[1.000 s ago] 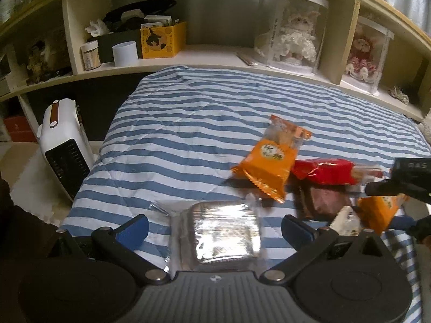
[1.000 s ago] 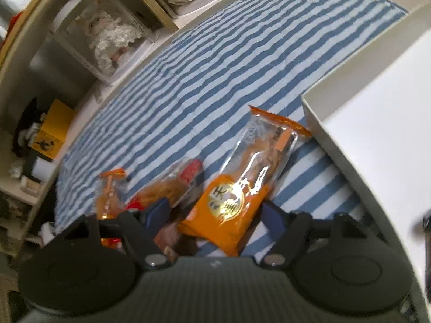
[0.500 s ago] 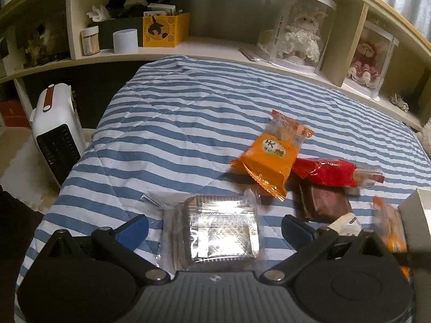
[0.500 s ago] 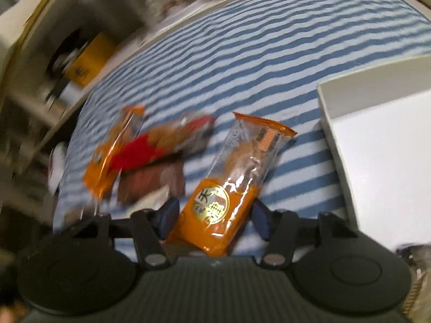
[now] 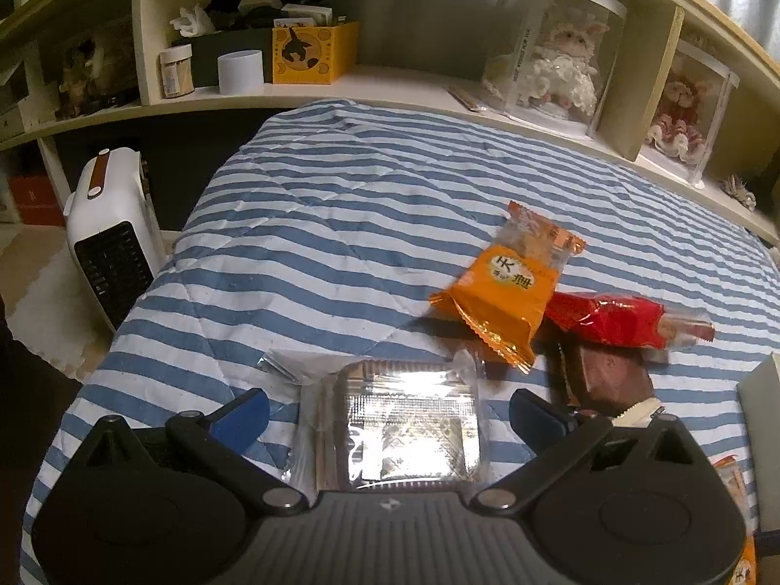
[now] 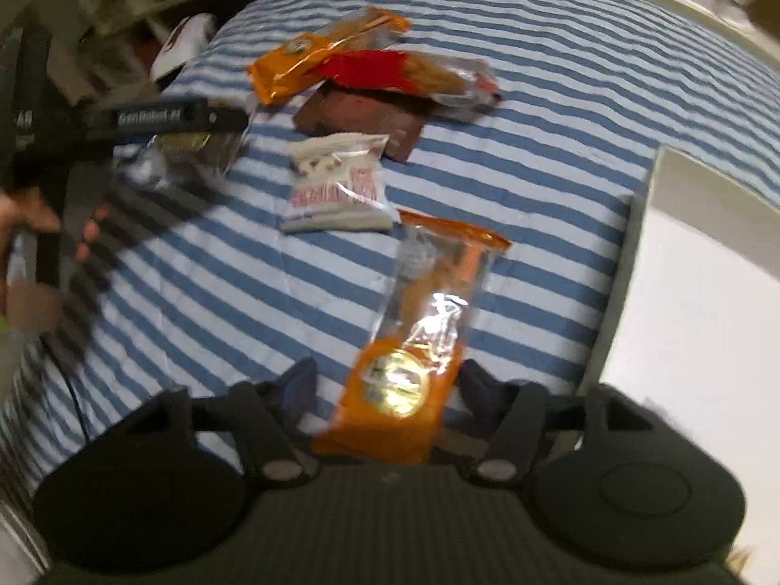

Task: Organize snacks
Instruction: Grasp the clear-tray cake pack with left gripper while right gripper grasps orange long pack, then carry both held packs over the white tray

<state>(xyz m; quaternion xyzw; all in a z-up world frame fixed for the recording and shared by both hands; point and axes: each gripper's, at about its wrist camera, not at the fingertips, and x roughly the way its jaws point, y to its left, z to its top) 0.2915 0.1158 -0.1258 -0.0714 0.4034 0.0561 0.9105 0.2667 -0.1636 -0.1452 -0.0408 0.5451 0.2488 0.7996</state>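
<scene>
My right gripper (image 6: 390,385) hovers over the striped bedcover with an orange snack packet (image 6: 414,341) lying lengthwise between its fingers. Its jaws are opening and the pads look just clear of the wrapper. A white box (image 6: 629,292) stands immediately right of that packet. My left gripper (image 5: 387,414) stands wide open around a clear-wrapped foil tray snack (image 5: 404,429), with gaps on both sides. Ahead lie another orange packet (image 5: 507,287), a red packet (image 5: 619,321), a brown packet (image 5: 609,375) and a white-and-red packet (image 6: 336,185).
A white heater (image 5: 112,239) stands on the floor left of the bed. Shelves behind hold a yellow box (image 5: 312,53), a white cup (image 5: 241,70) and clear doll cases (image 5: 560,63). A person's hand (image 6: 29,214) holds the left gripper's handle.
My right gripper rolled and shifted, turning the orange packet to lie alongside the white box; its jaws narrowed, then widened. It left the left wrist view. The left gripper barely moved.
</scene>
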